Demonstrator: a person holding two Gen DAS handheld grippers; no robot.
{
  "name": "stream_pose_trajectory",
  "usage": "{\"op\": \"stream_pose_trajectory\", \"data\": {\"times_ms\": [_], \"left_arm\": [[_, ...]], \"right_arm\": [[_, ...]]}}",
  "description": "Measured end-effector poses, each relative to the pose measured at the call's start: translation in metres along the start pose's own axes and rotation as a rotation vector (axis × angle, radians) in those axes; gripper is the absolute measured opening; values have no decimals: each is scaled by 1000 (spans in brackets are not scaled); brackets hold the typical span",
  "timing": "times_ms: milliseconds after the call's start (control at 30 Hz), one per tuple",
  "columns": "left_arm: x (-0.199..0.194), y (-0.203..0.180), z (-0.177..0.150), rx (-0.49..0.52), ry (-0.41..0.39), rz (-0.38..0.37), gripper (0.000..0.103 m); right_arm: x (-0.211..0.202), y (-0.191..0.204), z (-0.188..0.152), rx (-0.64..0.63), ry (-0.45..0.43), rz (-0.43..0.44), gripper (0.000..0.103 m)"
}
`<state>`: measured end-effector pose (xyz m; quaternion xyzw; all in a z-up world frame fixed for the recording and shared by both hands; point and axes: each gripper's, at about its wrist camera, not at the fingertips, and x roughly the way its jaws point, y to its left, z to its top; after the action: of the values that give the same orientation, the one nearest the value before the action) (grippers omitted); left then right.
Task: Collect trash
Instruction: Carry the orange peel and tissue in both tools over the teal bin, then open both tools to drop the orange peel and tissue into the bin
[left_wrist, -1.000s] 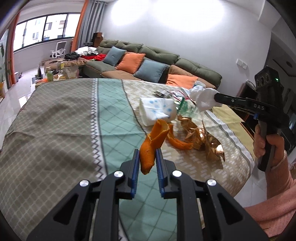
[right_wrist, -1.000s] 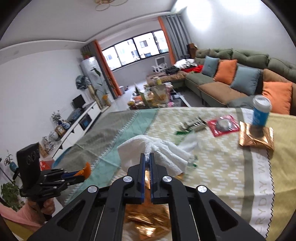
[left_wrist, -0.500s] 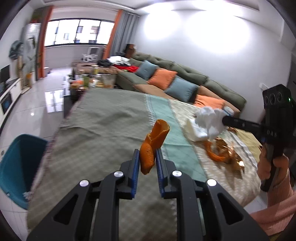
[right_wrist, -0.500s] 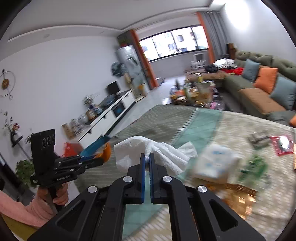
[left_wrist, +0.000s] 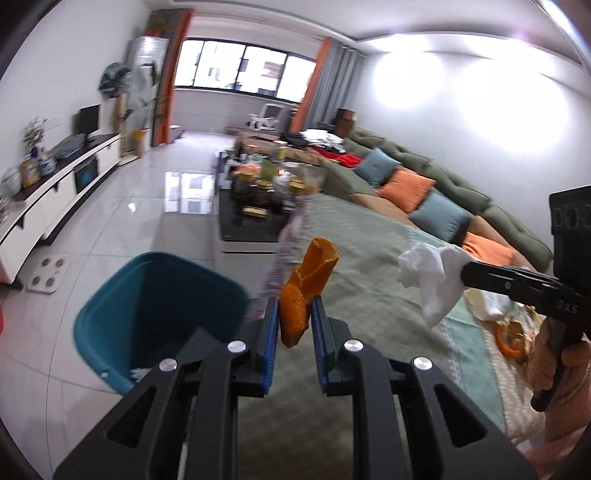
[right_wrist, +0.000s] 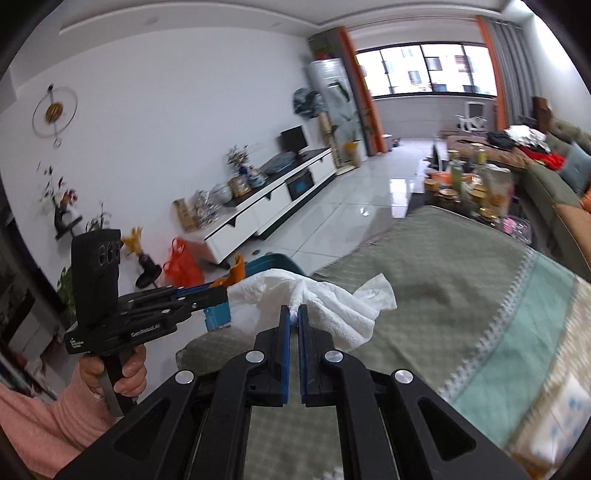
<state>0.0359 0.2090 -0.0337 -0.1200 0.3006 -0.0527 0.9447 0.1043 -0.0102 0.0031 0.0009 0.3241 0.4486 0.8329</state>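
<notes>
Carry step: left gripper (left_wrist: 294, 325) clamps orange peel (left_wrist: 306, 288), right gripper (right_wrist: 294, 319) pinches tissue (right_wrist: 325, 302), both beside teal bin (left_wrist: 110, 295). Next: position over bin, release.

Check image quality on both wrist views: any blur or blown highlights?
Left wrist: wall blown out by glare, teal bin rim and table edge motion-smeared, orange peel sharp. Right wrist: windows overexposed, tablecloth soft, tissue fairly crisp.
</notes>
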Motion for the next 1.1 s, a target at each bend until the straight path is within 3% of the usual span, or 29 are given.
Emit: {"op": "stream_pose_trajectory", "data": {"times_ms": [367,1100], "left_arm": [[11,70,-1,-100,38,109,19],[47,125,-14,-204,129,195,19]], "right_arm": [[85,30,30,-71,88,56,4],[180,48,33,-93,258,52,4]]}}
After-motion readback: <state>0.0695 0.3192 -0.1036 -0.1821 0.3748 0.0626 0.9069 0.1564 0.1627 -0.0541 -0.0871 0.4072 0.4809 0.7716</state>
